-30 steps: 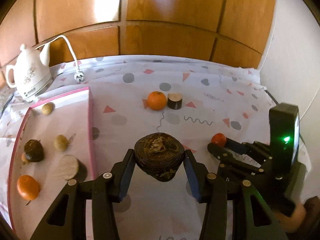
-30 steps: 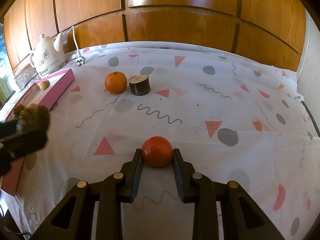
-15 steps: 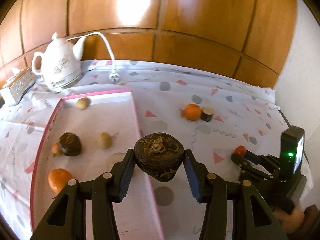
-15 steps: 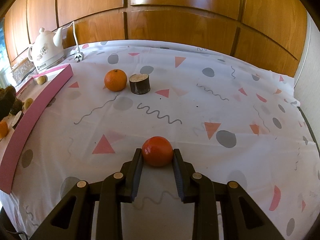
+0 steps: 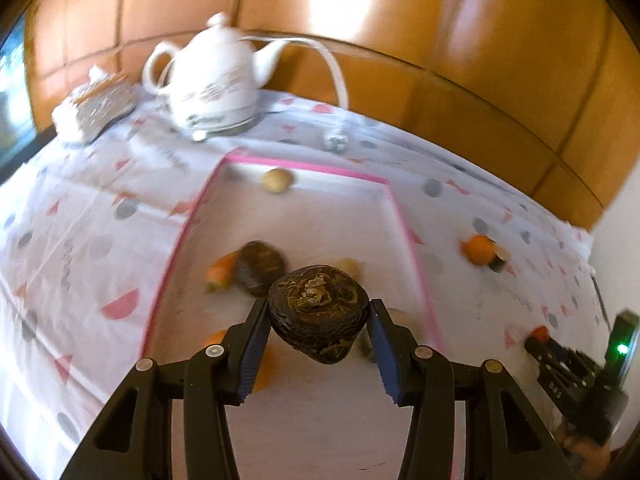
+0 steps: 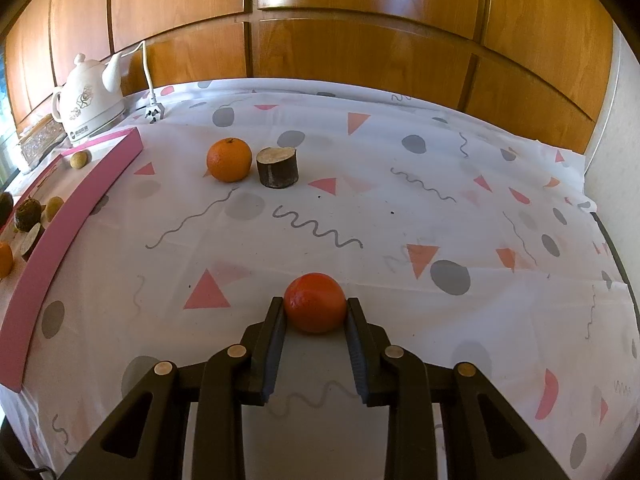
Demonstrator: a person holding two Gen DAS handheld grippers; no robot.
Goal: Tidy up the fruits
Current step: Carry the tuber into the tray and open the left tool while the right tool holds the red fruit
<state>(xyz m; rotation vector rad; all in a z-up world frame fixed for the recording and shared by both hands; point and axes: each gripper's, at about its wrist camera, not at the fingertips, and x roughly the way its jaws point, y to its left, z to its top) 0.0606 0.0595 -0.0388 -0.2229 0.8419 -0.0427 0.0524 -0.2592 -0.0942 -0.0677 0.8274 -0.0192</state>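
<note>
My left gripper (image 5: pixel 318 320) is shut on a dark wrinkled fruit (image 5: pixel 318 312) and holds it above the pink-rimmed tray (image 5: pixel 312 168). The tray holds several fruits: a small tan one (image 5: pixel 277 180), a dark one (image 5: pixel 260 266) beside an orange piece (image 5: pixel 220 274). My right gripper (image 6: pixel 315 312) is shut on a red-orange fruit (image 6: pixel 315 302) low over the tablecloth; it also shows in the left wrist view (image 5: pixel 540 334). An orange (image 6: pixel 229 159) and a brown cut stump-like piece (image 6: pixel 278 167) sit together on the cloth.
A white kettle (image 5: pixel 216 80) with its cord and plug (image 6: pixel 154 110) stands behind the tray. A glittery box (image 5: pixel 96 106) lies at the far left. Wooden panels back the table. The tray's pink side wall (image 6: pixel 76 208) shows in the right wrist view.
My left gripper has swung left and forward with the dark fruit, from over the cloth to over the tray. The right gripper and its red-orange fruit have stayed put.
</note>
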